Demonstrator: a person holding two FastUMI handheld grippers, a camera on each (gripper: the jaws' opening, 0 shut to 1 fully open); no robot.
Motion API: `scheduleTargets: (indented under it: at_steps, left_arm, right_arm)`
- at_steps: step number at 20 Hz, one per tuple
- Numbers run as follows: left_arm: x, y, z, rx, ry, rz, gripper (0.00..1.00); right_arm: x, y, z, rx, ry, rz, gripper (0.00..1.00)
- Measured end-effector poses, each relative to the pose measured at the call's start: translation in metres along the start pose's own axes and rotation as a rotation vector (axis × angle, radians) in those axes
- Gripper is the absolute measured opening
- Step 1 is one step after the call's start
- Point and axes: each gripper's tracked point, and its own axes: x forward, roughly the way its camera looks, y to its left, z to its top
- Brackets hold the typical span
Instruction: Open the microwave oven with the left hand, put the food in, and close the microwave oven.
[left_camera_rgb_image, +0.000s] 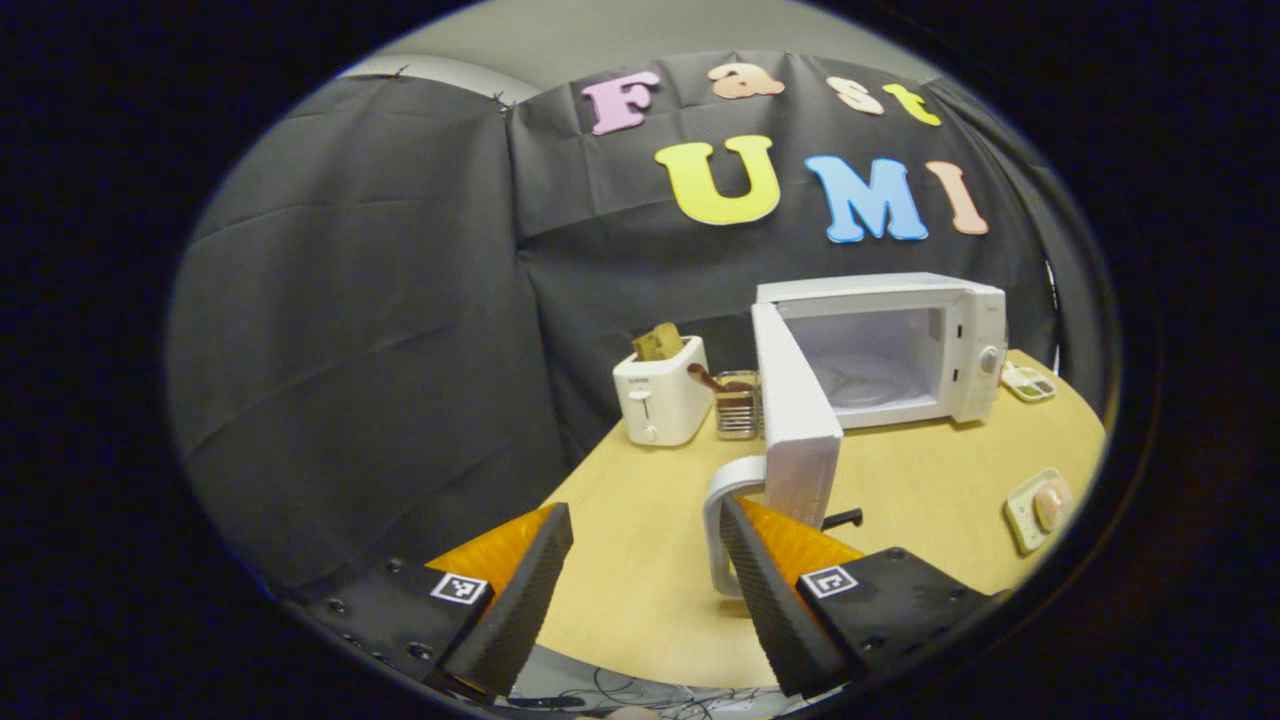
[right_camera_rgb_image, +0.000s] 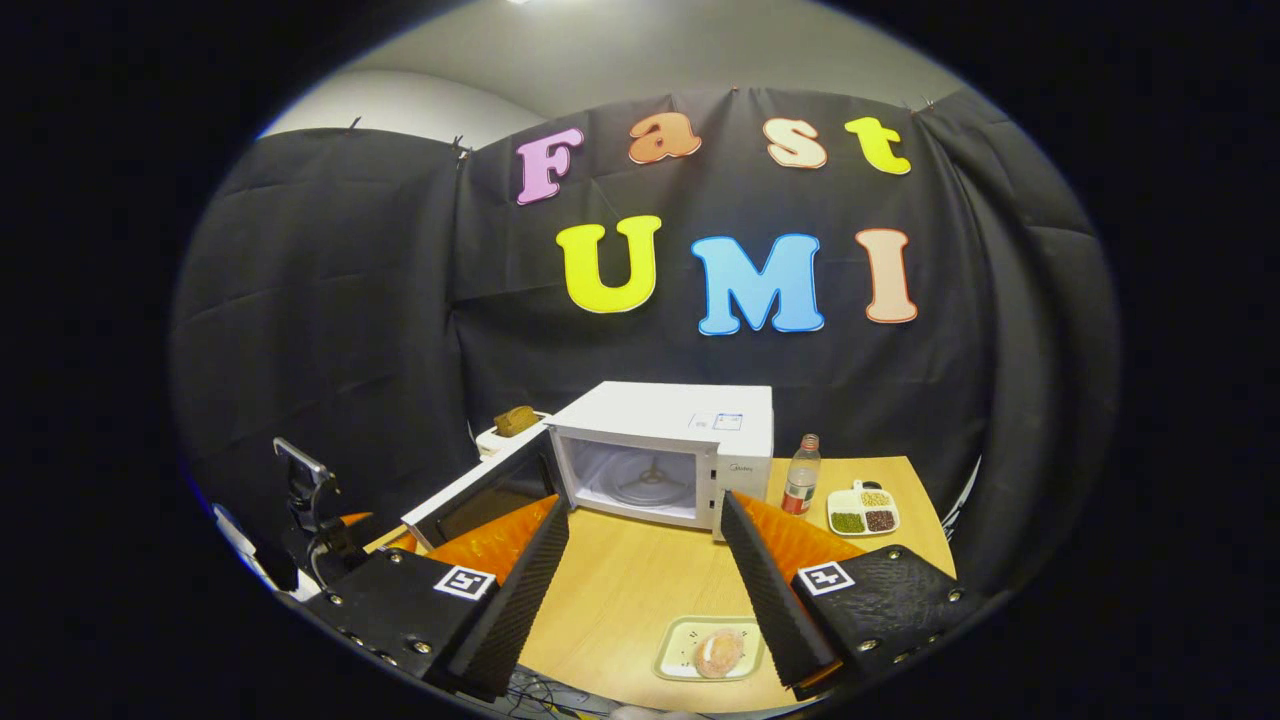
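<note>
The white microwave (left_camera_rgb_image: 900, 345) (right_camera_rgb_image: 665, 455) stands at the back of the wooden table with its door (left_camera_rgb_image: 795, 415) (right_camera_rgb_image: 480, 495) swung wide open and the cavity bare. In the left gripper view my left gripper (left_camera_rgb_image: 645, 575) is open, just short of the door's white handle (left_camera_rgb_image: 722, 530), whose lower end sits by the right finger. The food, a round bun on a small pale plate (right_camera_rgb_image: 708, 650) (left_camera_rgb_image: 1040, 505), lies near the table's front edge. In the right gripper view my right gripper (right_camera_rgb_image: 645, 580) hangs open above the table, with the plate just beyond and below its fingers.
A white toaster (left_camera_rgb_image: 662, 400) with bread in it and a metal cup of utensils (left_camera_rgb_image: 738, 405) stand left of the microwave. A small bottle (right_camera_rgb_image: 800, 475) and a divided dish of beans (right_camera_rgb_image: 864, 510) sit to its right. The wooden table (left_camera_rgb_image: 640, 590) ends close below both grippers.
</note>
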Motion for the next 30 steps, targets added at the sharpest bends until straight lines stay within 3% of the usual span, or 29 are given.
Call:
scheduleTargets:
  at_steps: [5,7,12,14,17,21,25,27,30]
  left_arm:
    - [-0.009,0.005,0.017,0.004,-0.024,0.002,0.97]
    - [-0.019,0.004,0.031,0.005,-0.052,-0.01,1.0]
    - [-0.046,0.0,0.069,-0.058,-0.11,-0.028,0.98]
    - [-0.057,-0.003,0.086,-0.06,-0.134,-0.027,1.0]
    - [-0.074,-0.007,0.112,-0.045,-0.164,-0.005,0.95]
    - [-0.099,-0.029,0.147,-0.079,-0.179,-0.024,1.0]
    - [-0.127,-0.056,0.188,-0.066,-0.218,-0.038,1.0]
    - [-0.135,-0.073,0.202,-0.038,-0.231,-0.05,0.94]
    - [-0.141,-0.101,0.213,-0.018,-0.235,-0.102,1.0]
  right_arm:
    - [0.007,-0.016,-0.021,-0.021,0.029,-0.033,0.94]
    - [0.009,-0.027,-0.041,-0.042,0.054,-0.05,0.94]
    - [0.015,-0.053,-0.127,-0.074,0.214,-0.076,0.94]
    - [0.019,-0.059,-0.159,-0.078,0.272,-0.058,0.94]
    - [0.025,-0.068,-0.205,-0.11,0.348,-0.03,0.95]
    - [0.035,-0.08,-0.261,-0.114,0.435,0.0,0.94]
    - [0.049,-0.086,-0.302,-0.123,0.499,0.029,0.94]
    - [0.063,-0.085,-0.317,-0.101,0.526,0.062,0.95]
    - [0.075,-0.089,-0.331,-0.11,0.548,0.041,0.95]
